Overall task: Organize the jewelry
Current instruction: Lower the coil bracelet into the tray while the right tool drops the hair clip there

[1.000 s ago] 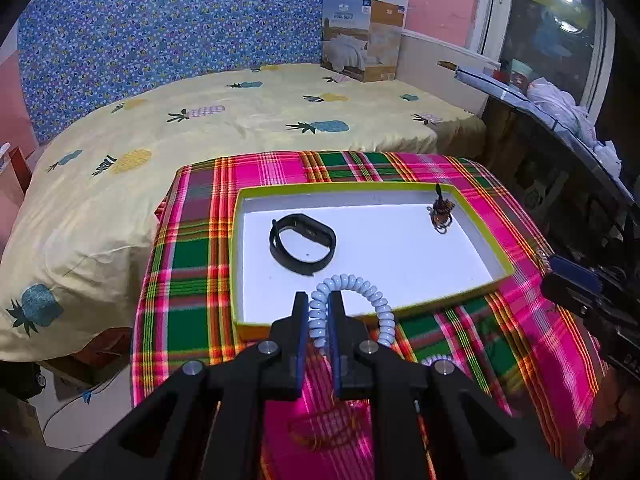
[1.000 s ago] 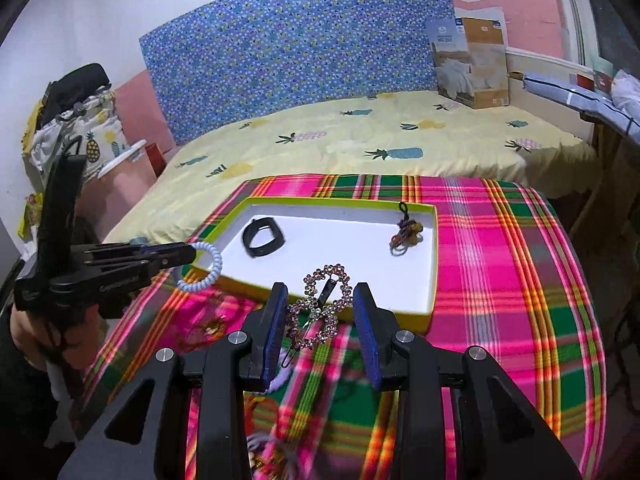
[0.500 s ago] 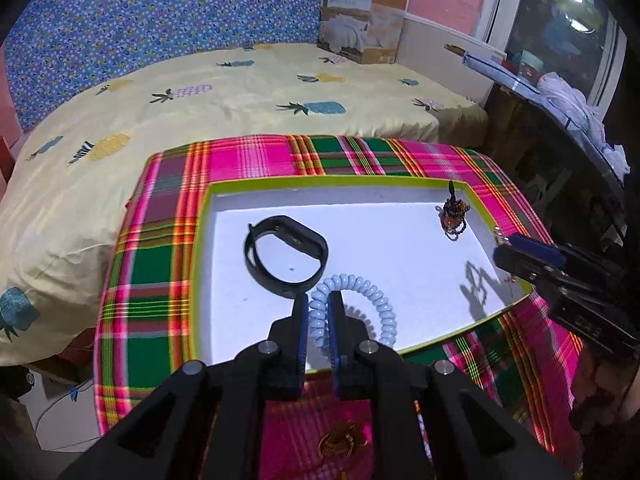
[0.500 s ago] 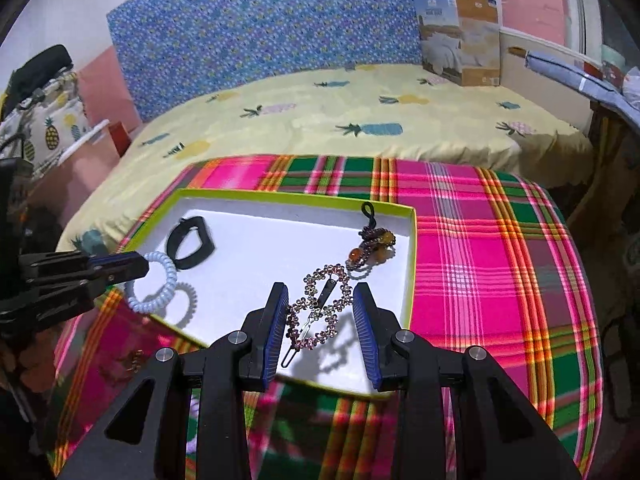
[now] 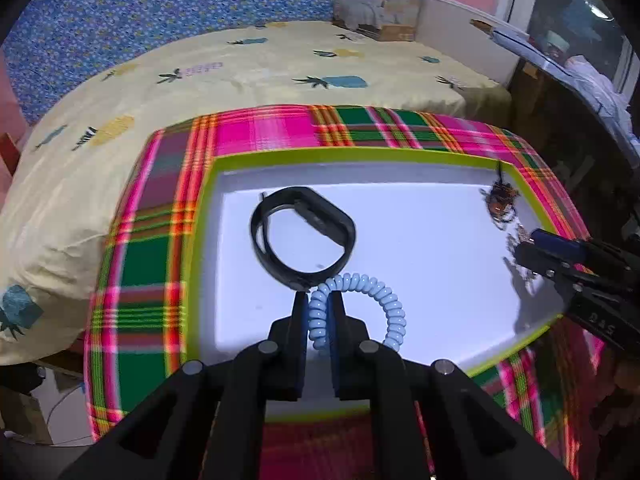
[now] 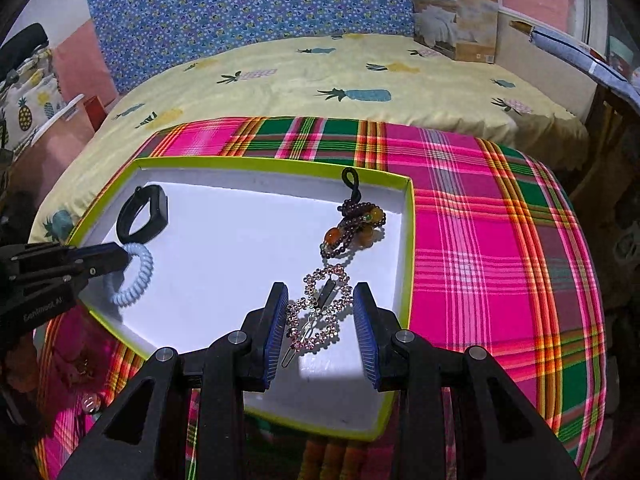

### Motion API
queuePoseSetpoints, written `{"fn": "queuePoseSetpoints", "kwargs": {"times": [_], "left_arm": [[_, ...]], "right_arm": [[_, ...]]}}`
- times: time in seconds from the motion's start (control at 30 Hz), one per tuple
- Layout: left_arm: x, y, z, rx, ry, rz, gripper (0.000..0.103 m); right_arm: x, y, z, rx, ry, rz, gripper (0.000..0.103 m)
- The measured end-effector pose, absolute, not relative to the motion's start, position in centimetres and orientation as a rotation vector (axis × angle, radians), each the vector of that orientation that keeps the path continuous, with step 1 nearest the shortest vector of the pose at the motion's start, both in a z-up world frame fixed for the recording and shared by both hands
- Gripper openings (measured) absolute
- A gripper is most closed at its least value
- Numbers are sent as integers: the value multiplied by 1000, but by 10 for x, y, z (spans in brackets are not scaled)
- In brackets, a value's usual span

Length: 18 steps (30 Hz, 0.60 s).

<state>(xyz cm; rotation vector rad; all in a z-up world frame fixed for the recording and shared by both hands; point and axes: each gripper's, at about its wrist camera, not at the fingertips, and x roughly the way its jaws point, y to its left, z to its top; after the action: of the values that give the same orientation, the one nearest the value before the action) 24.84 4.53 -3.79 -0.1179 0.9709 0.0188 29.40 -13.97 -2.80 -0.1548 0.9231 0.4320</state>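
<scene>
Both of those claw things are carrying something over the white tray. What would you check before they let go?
1. Left gripper shut on the spiral hair tie: ok.
2. Hair tie over the tray, inside its green rim: ok.
3. Hair tie apart from the black band: cannot tell, they look very close.
4. Rhinestone hair clip between the right gripper pads, over the tray: ok.
5. Right gripper firmly gripping the clip: cannot tell.
6. Clip apart from the beaded charm: cannot tell, nearly touching.
</scene>
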Motion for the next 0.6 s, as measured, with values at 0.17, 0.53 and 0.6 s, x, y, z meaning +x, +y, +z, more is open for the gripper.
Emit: {"fn": "queuePoseSetpoints", "kwargs": {"times": [0.17,0.53,0.6], "left_arm": [[245,52,-39,-126,963,27,11],[227,53,-27,-125,931,0,12],[216,54,-20,-124,909,-7,17]], "right_arm": [[295,-138,-28,-163,932,432,35],[274,-142,-9,-128,885,441,41],[265,-145,-3,-113,874,447,41]]}}
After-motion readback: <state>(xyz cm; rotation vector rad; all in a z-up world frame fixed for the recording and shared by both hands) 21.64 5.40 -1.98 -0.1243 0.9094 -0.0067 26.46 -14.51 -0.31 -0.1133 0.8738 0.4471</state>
